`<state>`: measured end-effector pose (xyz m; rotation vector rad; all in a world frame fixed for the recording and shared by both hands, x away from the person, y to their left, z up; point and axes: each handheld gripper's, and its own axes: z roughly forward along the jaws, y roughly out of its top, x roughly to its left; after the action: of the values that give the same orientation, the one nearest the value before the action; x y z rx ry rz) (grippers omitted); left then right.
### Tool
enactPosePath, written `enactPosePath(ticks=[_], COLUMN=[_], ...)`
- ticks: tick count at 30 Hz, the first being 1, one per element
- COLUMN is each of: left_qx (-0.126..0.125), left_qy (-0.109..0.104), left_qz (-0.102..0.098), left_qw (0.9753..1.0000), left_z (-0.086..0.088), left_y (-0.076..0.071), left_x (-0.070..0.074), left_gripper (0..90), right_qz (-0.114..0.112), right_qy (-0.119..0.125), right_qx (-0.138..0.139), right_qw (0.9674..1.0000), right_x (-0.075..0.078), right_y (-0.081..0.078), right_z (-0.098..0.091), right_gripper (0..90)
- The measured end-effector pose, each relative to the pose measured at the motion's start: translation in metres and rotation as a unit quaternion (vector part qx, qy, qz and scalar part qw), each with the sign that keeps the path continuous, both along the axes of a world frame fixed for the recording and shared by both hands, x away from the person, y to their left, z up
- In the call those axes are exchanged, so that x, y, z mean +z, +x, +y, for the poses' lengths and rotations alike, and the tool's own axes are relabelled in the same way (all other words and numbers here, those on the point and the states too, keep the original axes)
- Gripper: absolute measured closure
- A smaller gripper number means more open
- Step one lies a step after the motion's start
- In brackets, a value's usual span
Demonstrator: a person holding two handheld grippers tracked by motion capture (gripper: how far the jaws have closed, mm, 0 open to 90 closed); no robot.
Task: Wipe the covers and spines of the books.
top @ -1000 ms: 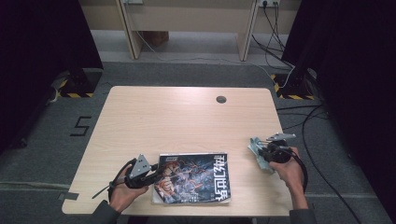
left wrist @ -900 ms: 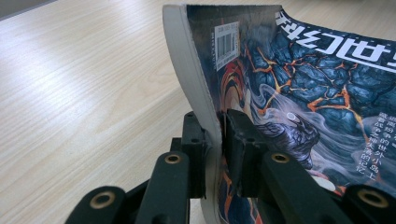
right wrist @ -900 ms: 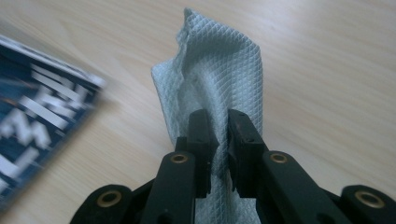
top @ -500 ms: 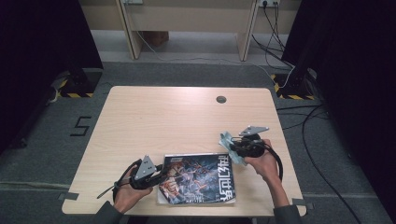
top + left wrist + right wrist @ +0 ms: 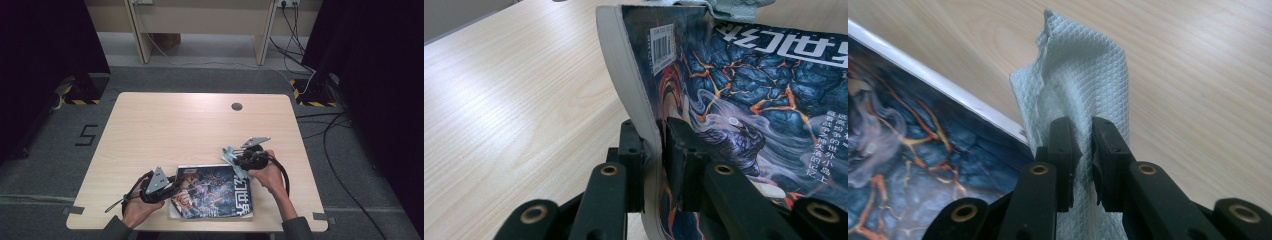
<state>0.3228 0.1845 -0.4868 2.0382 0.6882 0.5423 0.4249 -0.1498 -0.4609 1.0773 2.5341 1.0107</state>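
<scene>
Since the earlier frames the right claw [image 5: 234,161] has come in from the desk's right edge w/ its cloth [image 5: 231,157] and now sits at the book's top right corner; the left claw [image 5: 172,188] has barely shifted. The book [image 5: 215,192] lies flat near the front edge of the desk [image 5: 200,125], about mid-width, dark lava-pattern cover up.

Left claw: jaws pressed together on the book's left edge, pinching cover + pages, that edge lifted and curled in the left gripper view [image 5: 654,165]; barcode sticker [image 5: 662,47] sits further along the cover.

Right claw [image 5: 1082,145]: jaws pinching a pale blue-grey waffle-textured cloth [image 5: 1083,75], which stands up past the jaws, just over the book's edge [image 5: 923,145]. Whether cloth touches the cover: can't tell.
</scene>
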Motion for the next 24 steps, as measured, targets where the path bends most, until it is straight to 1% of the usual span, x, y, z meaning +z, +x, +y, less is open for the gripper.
enactPosePath(ticks=[4,6,7,8,11,12,13,14,15,17,18,19,20,22,24], left_qx=[0.0,0.0,0.0,0.0,0.0,-0.001,-0.001,-0.001,-0.001,-0.004,-0.004,-0.005,-0.004,-0.004,-0.003], left_qy=[0.003,0.002,0.002,0.003,-0.001,-0.001,-0.001,0.0,0.0,0.002,0.002,0.003,0.003,0.002,0.0], left_qz=[0.001,0.0,0.0,0.001,-0.002,-0.003,-0.003,-0.004,-0.004,-0.003,-0.003,-0.002,-0.002,-0.002,-0.001], left_qw=[1.0,1.0,1.0,1.0,1.0,1.0,1.0,1.0,1.0,1.0,1.0,1.0,1.0,1.0,1.0], left_z=[0.0,0.0,0.0,0.0,0.0,0.0,0.0,0.0,0.0,0.0,0.0,0.0,0.0,0.001,0.001], left_y=[0.001,0.001,0.001,0.001,0.0,0.0,0.0,0.0,0.0,-0.001,-0.001,0.0,0.0,0.0,0.0], left_x=[0.0,-0.001,-0.001,-0.001,-0.001,-0.001,0.0,0.0,0.0,0.0,0.0,0.0,0.0,-0.001,0.0], left_gripper=[77.7,77.7,77.7,77.5,77.4,77.4,77.3,77.3,77.3,77.2,77.2,77.2,77.1,77.0,76.9], right_qz=[-0.009,-0.008,-0.008,-0.013,-0.009,-0.009,-0.003,-0.003,0.001,0.004,0.004,0.01,0.013,0.015,0.017], right_qy=[0.002,0.007,0.007,0.016,0.011,0.016,0.021,0.021,0.015,0.01,0.01,0.007,0.008,0.004,0.006], right_qx=[0.017,0.027,0.027,0.038,0.039,0.04,0.036,0.033,0.026,0.017,0.017,0.006,0.0,-0.007,-0.013], right_qw=[0.9998,0.9996,0.9996,0.9991,0.9991,0.999,0.9991,0.9992,0.9996,0.9998,0.9998,0.9999,0.9999,0.9998,0.9997], right_x=[0.003,0.007,0.007,0.009,0.011,0.01,0.01,0.008,0.007,0.004,0.004,0.001,0.0,-0.003,-0.004], right_y=[-0.005,-0.008,-0.008,-0.009,-0.009,-0.008,-0.008,-0.007,-0.006,-0.003,-0.003,-0.001,0.0,0.002,0.003], right_z=[0.013,0.02,0.02,0.027,0.029,0.028,0.026,0.024,0.02,0.013,0.013,0.007,0.005,0.0,-0.004], right_gripper=[80.7,80.6,80.6,80.6,80.5,80.5,80.5,80.5,80.4,80.4,80.4,80.4,80.4,80.4,80.4])
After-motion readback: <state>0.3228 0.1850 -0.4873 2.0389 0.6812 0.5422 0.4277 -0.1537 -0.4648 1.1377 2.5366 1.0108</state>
